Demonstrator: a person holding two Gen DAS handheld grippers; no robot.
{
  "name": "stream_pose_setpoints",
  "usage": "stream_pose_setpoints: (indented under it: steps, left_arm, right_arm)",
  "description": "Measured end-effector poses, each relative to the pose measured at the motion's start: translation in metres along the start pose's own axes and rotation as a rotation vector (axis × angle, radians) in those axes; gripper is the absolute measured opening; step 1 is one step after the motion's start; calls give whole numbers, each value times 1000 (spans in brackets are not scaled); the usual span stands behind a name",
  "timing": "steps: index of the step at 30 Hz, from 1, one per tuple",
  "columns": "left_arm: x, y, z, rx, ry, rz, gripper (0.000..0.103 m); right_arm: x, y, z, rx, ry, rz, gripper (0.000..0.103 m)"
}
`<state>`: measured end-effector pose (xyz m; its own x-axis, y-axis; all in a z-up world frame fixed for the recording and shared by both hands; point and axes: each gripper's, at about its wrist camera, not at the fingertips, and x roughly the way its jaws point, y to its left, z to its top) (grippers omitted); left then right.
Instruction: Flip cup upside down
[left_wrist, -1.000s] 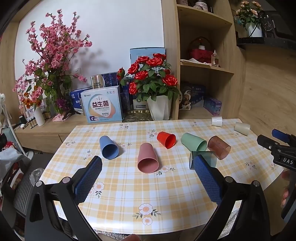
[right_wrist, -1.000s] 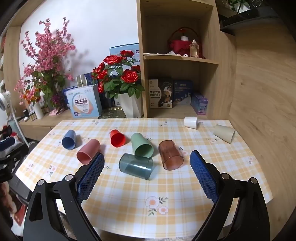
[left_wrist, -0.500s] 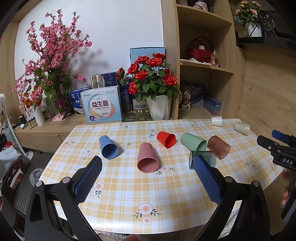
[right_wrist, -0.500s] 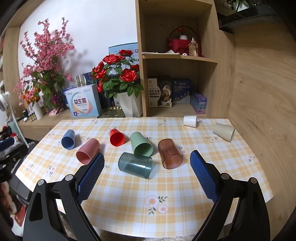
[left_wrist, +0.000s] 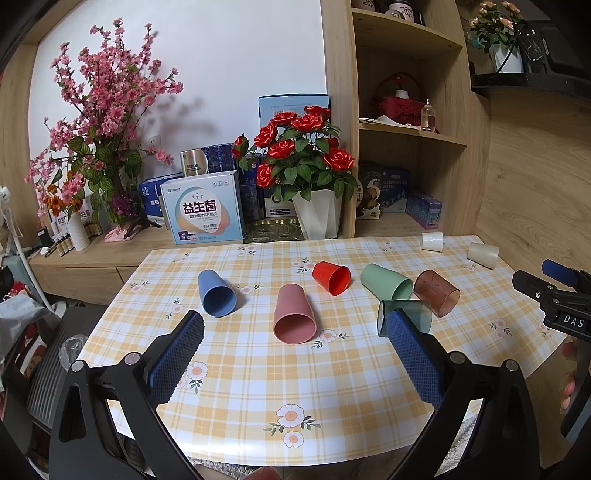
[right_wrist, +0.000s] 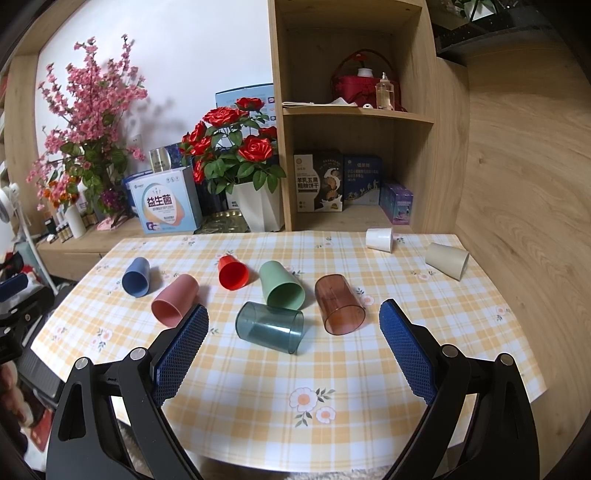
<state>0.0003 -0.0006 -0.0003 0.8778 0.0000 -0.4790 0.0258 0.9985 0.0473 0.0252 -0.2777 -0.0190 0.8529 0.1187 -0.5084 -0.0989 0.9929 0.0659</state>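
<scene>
Several cups lie on their sides on the checked table (left_wrist: 258, 387): blue (left_wrist: 216, 293), pink (left_wrist: 294, 314), red (left_wrist: 331, 277), green (left_wrist: 386, 281), brown clear (left_wrist: 436, 292), teal clear (right_wrist: 269, 326), white (right_wrist: 379, 239) and beige (right_wrist: 447, 260). My left gripper (left_wrist: 293, 332) is open and empty, above the table's near edge, facing the pink cup. My right gripper (right_wrist: 291, 325) is open and empty, facing the teal cup; it also shows in the left wrist view (left_wrist: 554, 299) at the right.
A white pot of red roses (left_wrist: 317, 218) and a boxed carton (left_wrist: 203, 210) stand on the sideboard behind the table. A wooden shelf unit (right_wrist: 354, 110) rises at the back right. A wooden wall (right_wrist: 524, 184) borders the right side.
Both grippers have drifted very slightly; the cups have not moved and both grippers stay open.
</scene>
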Motion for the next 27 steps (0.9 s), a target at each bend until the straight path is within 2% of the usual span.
stream_pose_setpoints:
  steps: [27]
  left_arm:
    - [7,-5,-6,1,-4,1,97]
  right_arm:
    - [-2,1,1,4,4,2,91]
